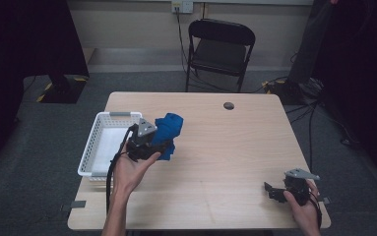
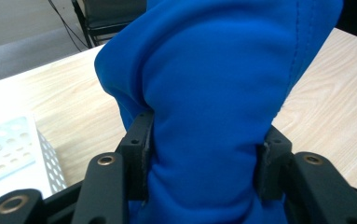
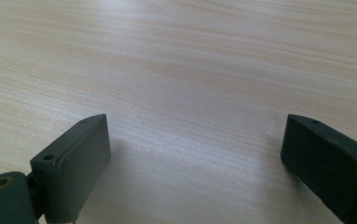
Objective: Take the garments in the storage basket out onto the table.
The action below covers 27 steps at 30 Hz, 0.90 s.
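cloth (image 2: pixel 223 93): soft, light, sagging, being held bunched just right of the basket (image 1: pixel 97 142) | left gripper (image 2: pixel 204 158): squeezing its thick middle fold | right gripper (image 3: pixel 195 158): idling wide open

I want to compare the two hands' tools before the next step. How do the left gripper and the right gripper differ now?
1. The left gripper is shut on the blue cloth; the right gripper holds nothing, its fingers wide apart.
2. The left gripper sits beside the white basket; the right gripper is at the near right corner of the table.
Both are black, each held in one hand.
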Each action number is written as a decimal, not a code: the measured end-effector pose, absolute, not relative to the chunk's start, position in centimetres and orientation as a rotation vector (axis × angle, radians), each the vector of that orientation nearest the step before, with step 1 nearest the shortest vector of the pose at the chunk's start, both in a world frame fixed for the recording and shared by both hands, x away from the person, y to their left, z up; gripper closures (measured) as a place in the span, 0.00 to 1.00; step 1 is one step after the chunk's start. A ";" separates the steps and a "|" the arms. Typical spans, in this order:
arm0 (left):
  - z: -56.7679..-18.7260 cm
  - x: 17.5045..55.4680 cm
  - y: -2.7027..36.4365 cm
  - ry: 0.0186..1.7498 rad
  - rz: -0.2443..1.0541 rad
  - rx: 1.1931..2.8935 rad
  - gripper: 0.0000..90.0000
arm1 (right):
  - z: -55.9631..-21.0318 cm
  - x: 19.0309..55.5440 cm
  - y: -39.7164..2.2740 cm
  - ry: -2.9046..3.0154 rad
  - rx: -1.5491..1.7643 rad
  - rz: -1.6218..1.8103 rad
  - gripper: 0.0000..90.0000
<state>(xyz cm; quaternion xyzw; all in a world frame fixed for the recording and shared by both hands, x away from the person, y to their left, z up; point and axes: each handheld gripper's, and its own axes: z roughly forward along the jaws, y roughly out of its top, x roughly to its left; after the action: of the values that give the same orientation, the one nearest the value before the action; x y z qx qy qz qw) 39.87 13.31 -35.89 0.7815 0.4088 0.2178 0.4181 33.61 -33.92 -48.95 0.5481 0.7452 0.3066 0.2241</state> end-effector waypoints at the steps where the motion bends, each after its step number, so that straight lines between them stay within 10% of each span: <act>1: -36.0 39.9 13.2 1.030 0.546 1.956 0.56 | -48.9 33.6 -33.9 2.057 1.512 0.846 0.08; 27: -38.1 40.4 10.8 0.973 0.462 1.975 0.56 | -49.0 33.6 -33.9 2.057 1.512 0.846 0.08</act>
<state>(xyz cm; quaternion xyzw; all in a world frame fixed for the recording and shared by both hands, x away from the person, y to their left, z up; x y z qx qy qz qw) 40.38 10.82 -38.13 0.7921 0.3901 0.1853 0.4314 33.61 -33.92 -48.95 0.5480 0.7453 0.3066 0.2241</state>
